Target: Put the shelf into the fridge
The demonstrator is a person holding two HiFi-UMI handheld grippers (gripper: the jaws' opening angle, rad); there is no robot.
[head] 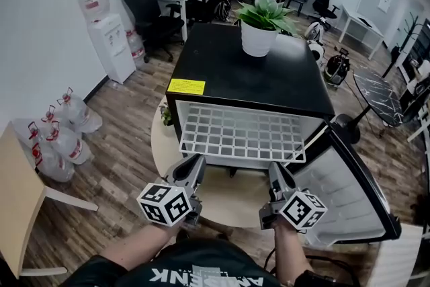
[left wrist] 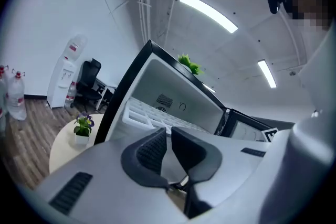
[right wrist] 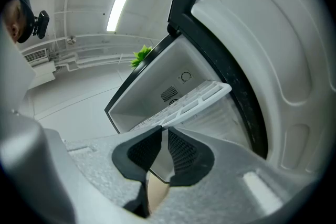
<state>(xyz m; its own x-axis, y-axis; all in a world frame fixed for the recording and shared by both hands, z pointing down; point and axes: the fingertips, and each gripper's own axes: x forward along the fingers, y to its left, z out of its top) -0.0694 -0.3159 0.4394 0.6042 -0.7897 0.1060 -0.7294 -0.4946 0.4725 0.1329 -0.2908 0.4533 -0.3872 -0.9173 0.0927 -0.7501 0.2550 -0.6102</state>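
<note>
A white grid shelf (head: pixel 242 134) lies level, half out of the open front of a black mini fridge (head: pixel 248 70). The fridge door (head: pixel 349 191) hangs open at the right. My left gripper (head: pixel 197 161) meets the shelf's front edge near its left corner, jaws nearly together on the rim. My right gripper (head: pixel 275 166) holds the same edge nearer the right corner. In the left gripper view the shelf (left wrist: pixel 142 113) runs in behind the narrow jaws of the left gripper (left wrist: pixel 169 136). In the right gripper view the shelf (right wrist: pixel 199 97) leads into the pinched right gripper (right wrist: pixel 164 136).
A potted plant (head: pixel 261 27) stands on the fridge top. The fridge sits on a round pale table (head: pixel 228 195) with a small plant (head: pixel 166 116) at its left. Water bottles (head: pixel 57 138), a dispenser (head: pixel 111 44) and a wooden table (head: pixel 17 198) are on the left.
</note>
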